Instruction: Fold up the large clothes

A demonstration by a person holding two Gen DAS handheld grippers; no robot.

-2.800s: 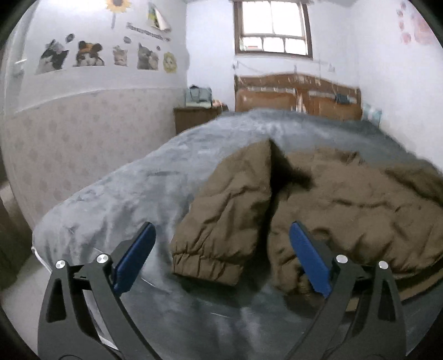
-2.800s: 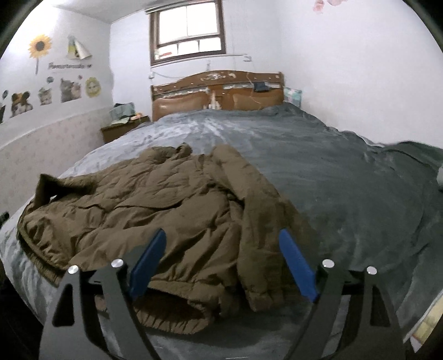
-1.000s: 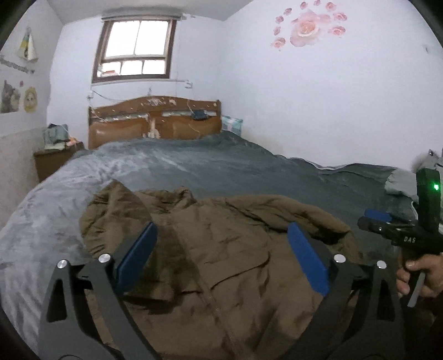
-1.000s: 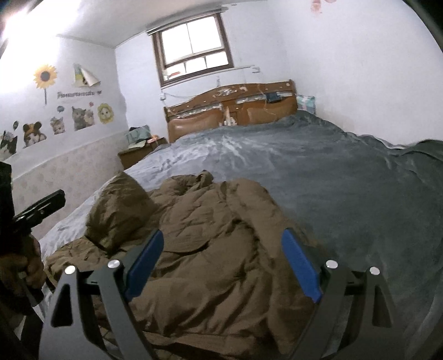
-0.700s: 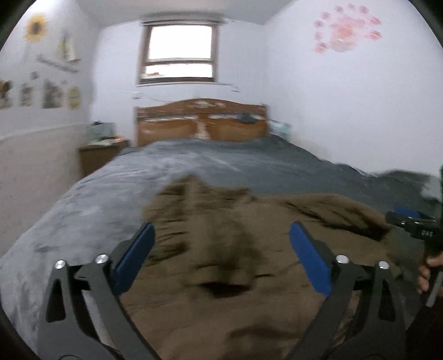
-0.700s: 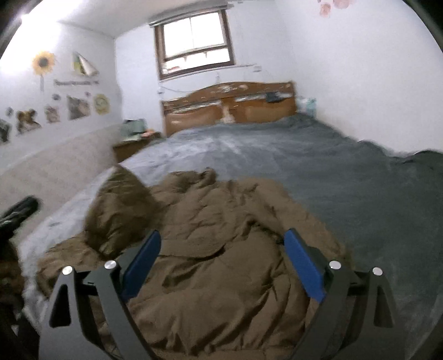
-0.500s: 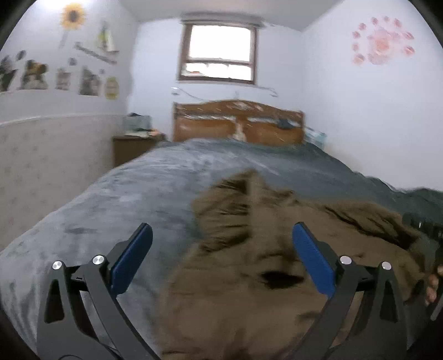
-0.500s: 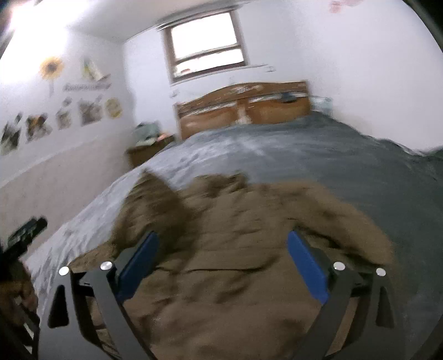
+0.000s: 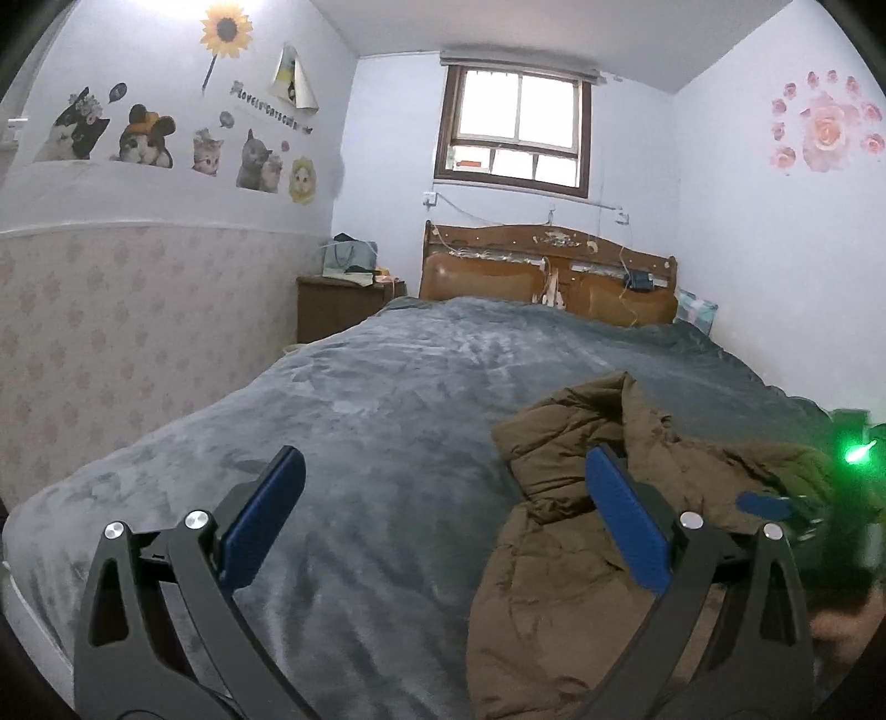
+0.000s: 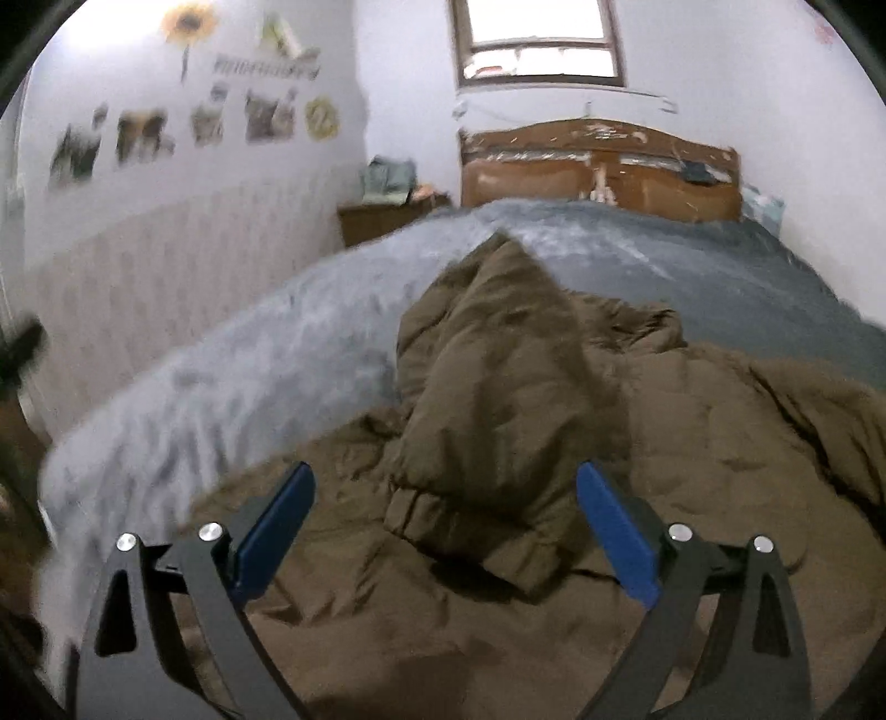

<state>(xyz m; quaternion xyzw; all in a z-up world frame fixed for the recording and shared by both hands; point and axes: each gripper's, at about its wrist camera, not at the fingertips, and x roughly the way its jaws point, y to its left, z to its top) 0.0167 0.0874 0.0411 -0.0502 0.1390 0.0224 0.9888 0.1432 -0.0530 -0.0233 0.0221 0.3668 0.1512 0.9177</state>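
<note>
The brown puffer jacket lies rumpled, quilted, one cuffed sleeve folded over; both the left gripper and the right gripper gape, empty.

Only one piece of writing shows: a curved line of letters stuck on the left wall, between the sunflower sticker and the cat stickers (too small and warped to read for certain). In the right wrist view that lettering is blurred beyond reading.
</note>
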